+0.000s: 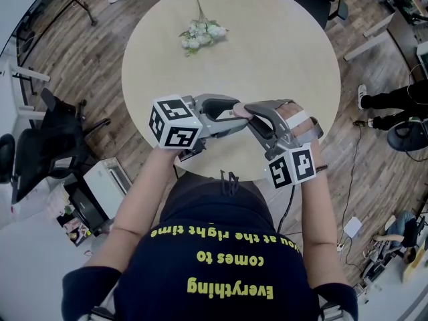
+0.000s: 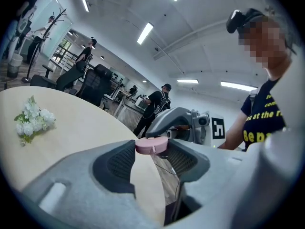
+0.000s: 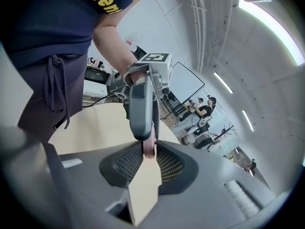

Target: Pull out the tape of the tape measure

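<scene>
A small pink round tape measure (image 2: pixel 151 145) hangs over the near edge of the round table (image 1: pixel 267 52), between my two grippers, which meet tip to tip. My right gripper (image 3: pixel 149 151) is shut on it across its thin side, and there it shows edge-on as a narrow pink strip (image 3: pixel 148 147). My left gripper (image 2: pixel 151 152) has its jaws apart, with the disc lying flat between their tips and its rim close to both pads. A short tab hangs from the disc's front. In the head view the left gripper (image 1: pixel 234 116) comes in from the left and the right gripper (image 1: pixel 249 114) from the right.
A bunch of white artificial flowers (image 1: pixel 200 35) lies on the far part of the table. A black office chair (image 1: pixel 47 146) and a white box (image 1: pixel 100 186) stand on the wooden floor to the left. People stand in the background of the left gripper view.
</scene>
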The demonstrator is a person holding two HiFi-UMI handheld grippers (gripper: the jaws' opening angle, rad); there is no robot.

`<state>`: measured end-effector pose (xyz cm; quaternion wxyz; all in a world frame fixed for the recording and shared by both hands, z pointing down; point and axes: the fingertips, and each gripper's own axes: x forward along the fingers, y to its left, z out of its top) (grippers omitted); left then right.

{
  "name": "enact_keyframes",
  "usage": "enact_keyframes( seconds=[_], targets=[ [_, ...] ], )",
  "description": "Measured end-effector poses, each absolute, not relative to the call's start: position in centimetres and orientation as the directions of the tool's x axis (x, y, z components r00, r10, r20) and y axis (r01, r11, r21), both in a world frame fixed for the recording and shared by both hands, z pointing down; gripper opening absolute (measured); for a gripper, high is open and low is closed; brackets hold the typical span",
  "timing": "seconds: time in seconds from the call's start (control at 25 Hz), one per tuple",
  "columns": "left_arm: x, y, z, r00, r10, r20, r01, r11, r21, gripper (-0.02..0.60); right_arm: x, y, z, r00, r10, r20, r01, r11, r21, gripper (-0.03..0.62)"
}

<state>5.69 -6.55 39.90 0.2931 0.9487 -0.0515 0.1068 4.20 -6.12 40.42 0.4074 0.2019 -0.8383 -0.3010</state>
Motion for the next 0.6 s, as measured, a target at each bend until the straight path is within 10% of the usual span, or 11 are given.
enact_keyframes(
  seconds=[0.6],
  targets=[
    [4.8,-7.1,41.6,0.966,-0.032,0.256,-0.171,-0.821,0.545,0.221,4.9,-6.2,41.9,-0.564,-0.572,0.596,-0.015,0.729,0.685,0.074]
  ],
)
